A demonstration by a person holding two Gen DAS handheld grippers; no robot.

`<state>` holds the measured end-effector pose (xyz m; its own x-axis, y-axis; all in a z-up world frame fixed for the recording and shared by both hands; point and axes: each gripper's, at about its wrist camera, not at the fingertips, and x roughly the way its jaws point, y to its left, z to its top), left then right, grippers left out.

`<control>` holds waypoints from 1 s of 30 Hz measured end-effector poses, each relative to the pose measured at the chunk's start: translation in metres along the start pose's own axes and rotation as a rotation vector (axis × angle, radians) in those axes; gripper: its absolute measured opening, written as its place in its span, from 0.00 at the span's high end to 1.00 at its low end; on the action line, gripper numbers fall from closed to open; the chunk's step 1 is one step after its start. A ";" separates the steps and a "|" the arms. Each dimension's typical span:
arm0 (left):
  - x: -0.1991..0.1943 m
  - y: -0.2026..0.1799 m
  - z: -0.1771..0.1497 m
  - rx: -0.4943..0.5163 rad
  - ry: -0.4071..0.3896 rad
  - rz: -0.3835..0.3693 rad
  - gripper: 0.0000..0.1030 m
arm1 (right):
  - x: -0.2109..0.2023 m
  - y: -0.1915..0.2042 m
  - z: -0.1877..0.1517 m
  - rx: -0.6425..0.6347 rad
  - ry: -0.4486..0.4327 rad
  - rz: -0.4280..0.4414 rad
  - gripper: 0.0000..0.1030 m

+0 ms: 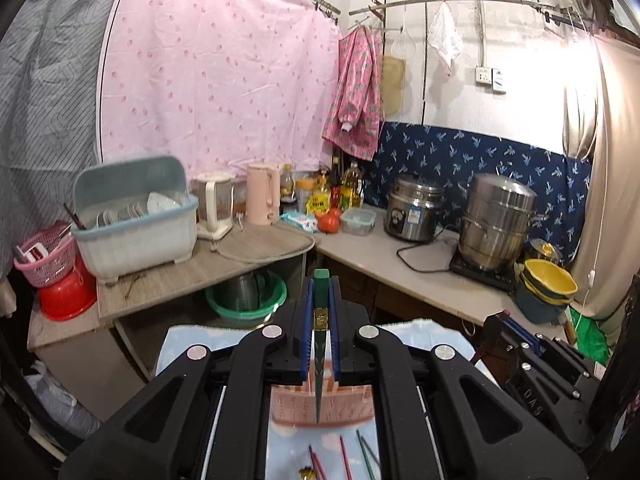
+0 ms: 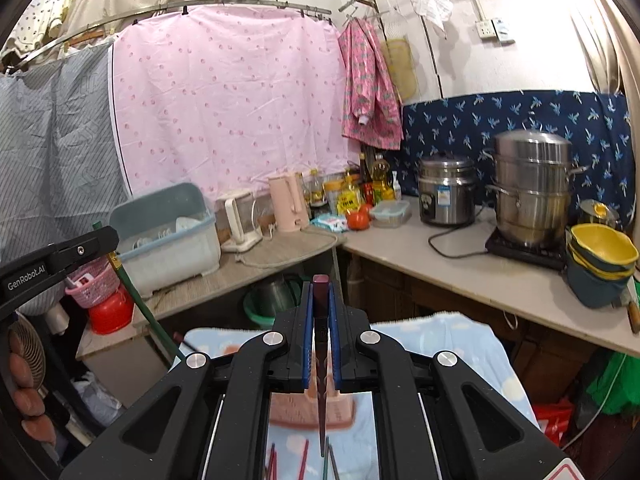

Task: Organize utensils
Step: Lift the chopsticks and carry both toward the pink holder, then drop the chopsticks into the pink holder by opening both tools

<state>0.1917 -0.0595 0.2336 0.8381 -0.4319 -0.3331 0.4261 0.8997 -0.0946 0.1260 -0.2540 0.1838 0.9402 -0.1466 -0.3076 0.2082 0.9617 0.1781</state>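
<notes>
Holding one chopstick in each gripper right now, both raised over the pink slotted plastic utensil holder (image 1: 320,404) that sits on the light-blue patterned cloth (image 1: 192,344) covering the desk. My left gripper (image 1: 320,308) is clamped on a dark green chopstick with a gold band (image 1: 321,320), square end pointing away, tip hanging down over the holder. My right gripper (image 2: 321,312) is clamped the same way on a dark maroon chopstick (image 2: 321,344), tip just past the holder's near edge, above the cloth. From here I see nothing standing in the holder yet, though the gripper bodies hide much of its opening, so can't confirm. Still loose on the cloth in front of the holder: several red and green chopsticks (image 1: 346,456), at least four or five, count unclear since they run off frame. A small brownish-gold object (image 1: 306,472) lies beside them; can't tell what it is. My read: early-to-mid stage. Two sticks picked, neither dropped in, and the loose ones all remain to be gathered. Both tips look roughly lined up for insertion, left better than right.
</notes>
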 end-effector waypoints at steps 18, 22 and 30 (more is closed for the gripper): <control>0.113 -0.001 -0.015 -0.016 0.063 -0.009 0.93 | 0.099 0.001 0.005 0.052 0.029 0.016 0.93; 0.131 0.002 -0.031 -0.023 0.105 -0.004 0.93 | 0.113 0.003 -0.012 0.046 0.066 0.013 0.93; 0.139 0.003 -0.049 -0.025 0.131 0.038 0.49 | 0.119 0.005 -0.028 0.034 0.070 -0.034 0.64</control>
<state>0.2932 -0.1140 0.1413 0.8014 -0.3867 -0.4564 0.3847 0.9174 -0.1018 0.2311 -0.2599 0.1220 0.9115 -0.1611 -0.3785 0.2495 0.9481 0.1973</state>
